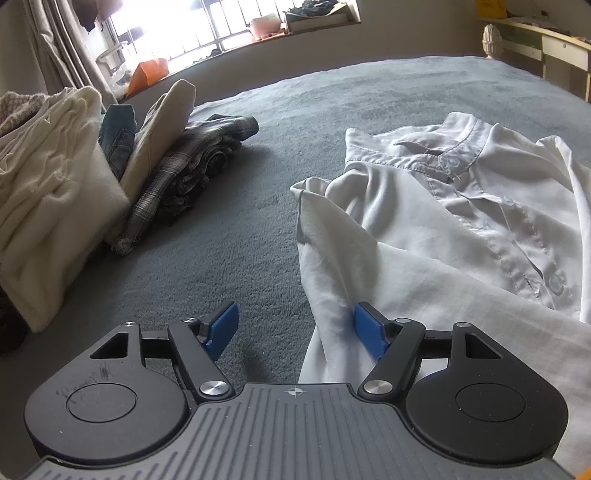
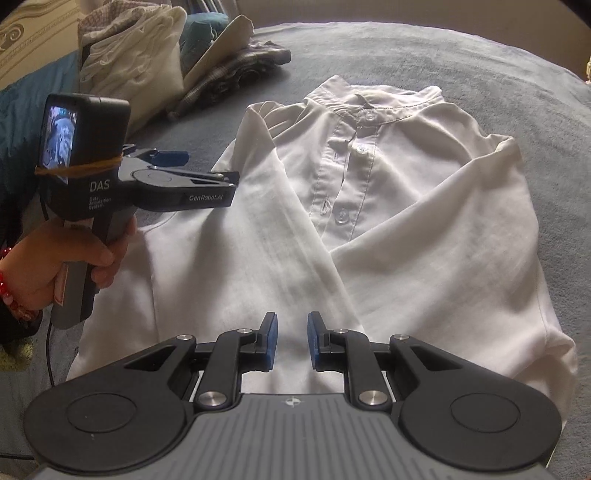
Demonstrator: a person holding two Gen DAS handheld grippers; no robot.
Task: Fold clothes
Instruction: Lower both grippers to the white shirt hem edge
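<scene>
Nearest my right gripper (image 2: 290, 341), the blue pads stood a narrow gap apart with nothing pinched between them, hanging just above the lower front of the white shirt (image 2: 388, 229). The cloth under it looked thin, soft and faintly crinkled, with one sleeve folded diagonally across the body.

My left gripper (image 1: 295, 328) had its jaws wide, empty; its right-side pad sat at the edge of the shirt (image 1: 424, 229) where the fabric bunched into a ridge, and its other pad was over bare bed cover (image 1: 229, 229). In the right wrist view I saw that same gripper (image 2: 192, 162) from the side, held by a hand (image 2: 55, 258) at the shirt's left edge.

The shirt lay face up on the grey, nubby bed cover (image 2: 480, 59), buttoned placket running toward a collar at the far end. Open cover lay between the shirt's left edge and the pile of clothes (image 1: 92, 166), and more beyond the collar.

That pile held a cream knit, denim, a beige piece and a grey plaid garment (image 1: 195, 158), all slumped together. Farther off were the bright window (image 1: 192, 33) and curtain (image 1: 62, 44).
</scene>
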